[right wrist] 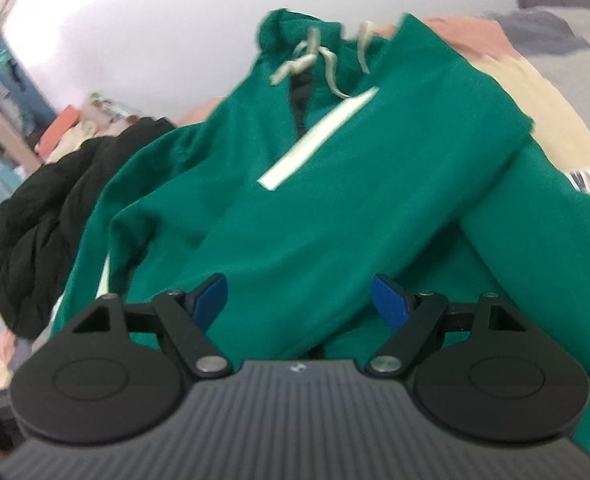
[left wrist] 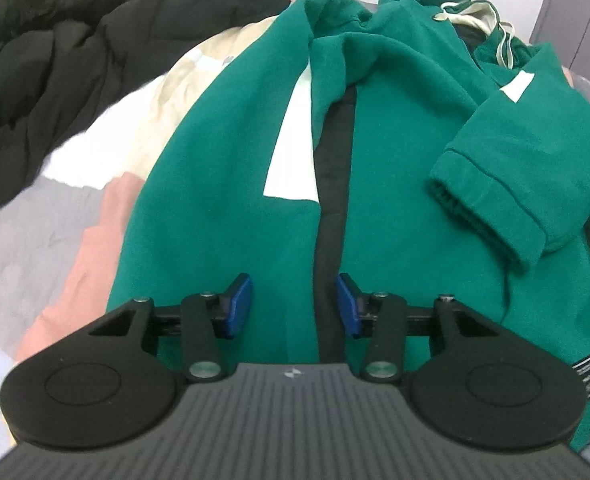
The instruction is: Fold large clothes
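Left fingers (left wrist: 241, 306): half-parted, empty, straddling green hoodie (left wrist: 395, 208) hem.
Right gripper (right wrist: 301, 304): wide, empty; hoodie beneath, sleeve beyond.
Risk: pinching one layer only, so the fold drags crooked.

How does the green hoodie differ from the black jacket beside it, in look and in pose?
The green hoodie is smooth fleece with white stripes and pale drawstrings; the black jacket is puffy, quilted and plain. The hoodie lies spread out with one sleeve folded across it; the jacket sits bunched in a heap. Both rest on the same patchwork bedcover.
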